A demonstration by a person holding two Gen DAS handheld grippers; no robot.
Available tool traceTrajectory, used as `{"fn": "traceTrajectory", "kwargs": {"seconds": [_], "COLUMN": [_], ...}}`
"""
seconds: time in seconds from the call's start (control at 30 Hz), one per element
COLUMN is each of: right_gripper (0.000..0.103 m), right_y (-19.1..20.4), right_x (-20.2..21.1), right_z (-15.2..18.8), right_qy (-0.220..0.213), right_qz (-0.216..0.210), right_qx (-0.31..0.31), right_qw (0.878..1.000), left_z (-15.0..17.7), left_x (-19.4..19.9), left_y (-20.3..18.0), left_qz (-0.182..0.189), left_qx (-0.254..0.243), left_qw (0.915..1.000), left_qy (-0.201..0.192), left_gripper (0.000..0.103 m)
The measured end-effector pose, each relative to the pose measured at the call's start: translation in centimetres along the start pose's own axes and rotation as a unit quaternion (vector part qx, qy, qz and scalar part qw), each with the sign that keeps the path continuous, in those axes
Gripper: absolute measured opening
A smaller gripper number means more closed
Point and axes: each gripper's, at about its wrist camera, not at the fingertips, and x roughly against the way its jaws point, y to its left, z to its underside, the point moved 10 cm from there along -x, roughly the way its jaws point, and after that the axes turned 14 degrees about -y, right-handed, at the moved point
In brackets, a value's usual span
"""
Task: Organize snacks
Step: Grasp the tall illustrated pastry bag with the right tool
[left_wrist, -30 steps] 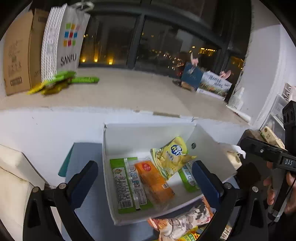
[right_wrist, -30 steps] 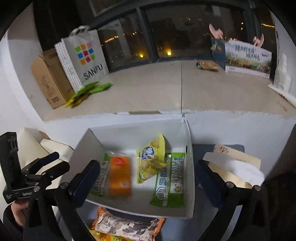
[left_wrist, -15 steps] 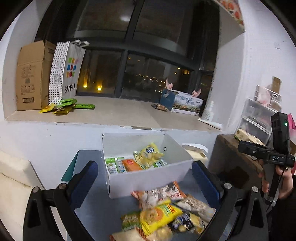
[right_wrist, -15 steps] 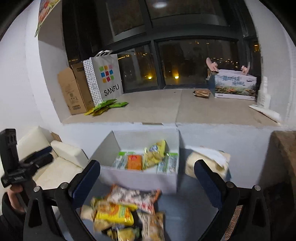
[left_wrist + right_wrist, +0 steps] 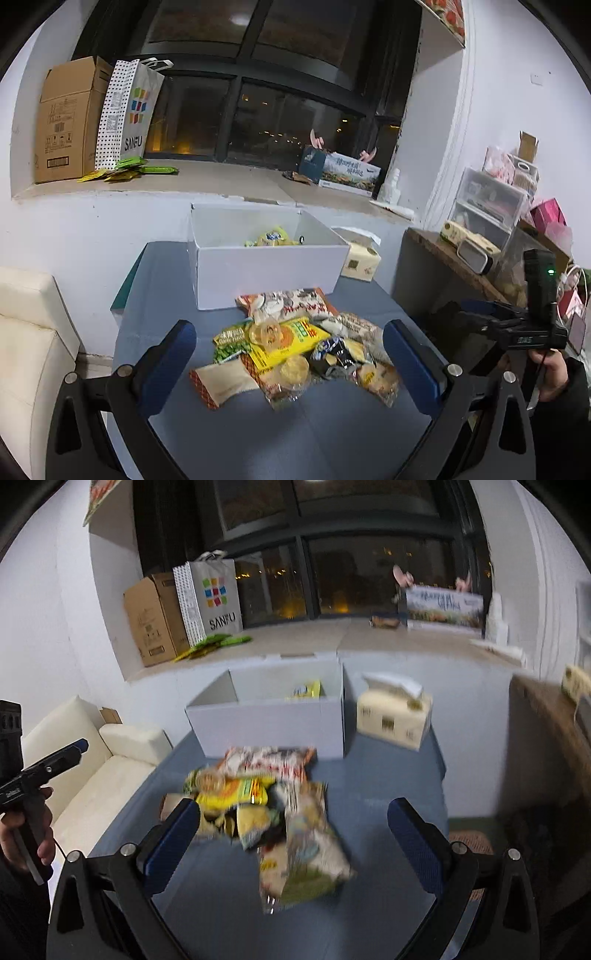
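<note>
A pile of snack packets (image 5: 295, 347) lies on the blue table (image 5: 295, 435), also seen blurred in the right wrist view (image 5: 266, 808). Behind it stands a white box (image 5: 269, 266) (image 5: 273, 731) with a yellow packet (image 5: 271, 238) inside. My left gripper (image 5: 290, 365) is open and empty, held above the near side of the pile. My right gripper (image 5: 293, 842) is open and empty, also above the pile's near side. The right gripper shows at the right of the left wrist view (image 5: 524, 328); the left gripper shows at the left of the right wrist view (image 5: 40, 768).
A tissue box (image 5: 393, 716) stands right of the white box. A cream sofa (image 5: 103, 760) is left of the table. A wooden shelf with drawers (image 5: 480, 236) is at the right. On the windowsill are a cardboard box (image 5: 66, 122) and a SANFU bag (image 5: 129, 114).
Both grippers have pulled back and up from over the white box. The snack pile in front of the box has come into view. Both stay open.
</note>
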Motion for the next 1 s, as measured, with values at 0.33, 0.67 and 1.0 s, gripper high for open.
{"fn": "traceTrajectory", "kwargs": {"seconds": [0.33, 0.67, 1.0], "right_gripper": [0.103, 0.103, 0.04], "right_y": [-0.8, -2.7, -2.9], "right_x": [-4.8, -12.5, -14.8], "right_z": [3.9, 7.3, 10.9], "right_qy": [0.074, 0.163, 0.228], "right_qz": [-0.002, -0.009, -0.033], "right_qx": [0.007, 0.025, 0.022], "right_qw": [0.997, 0.986, 0.973], "left_z": [0.5, 1.6, 4.4], "left_x": [-0.5, -2.4, -5.5], "left_y": [0.0, 0.7, 1.6], "left_qz": [-0.001, -0.005, 0.0], "left_qx": [-0.006, -0.021, -0.005], "left_qw": [0.9999, 0.9992, 0.9969], "left_qy": [0.009, 0.034, 0.078], "left_gripper": [0.103, 0.103, 0.103]}}
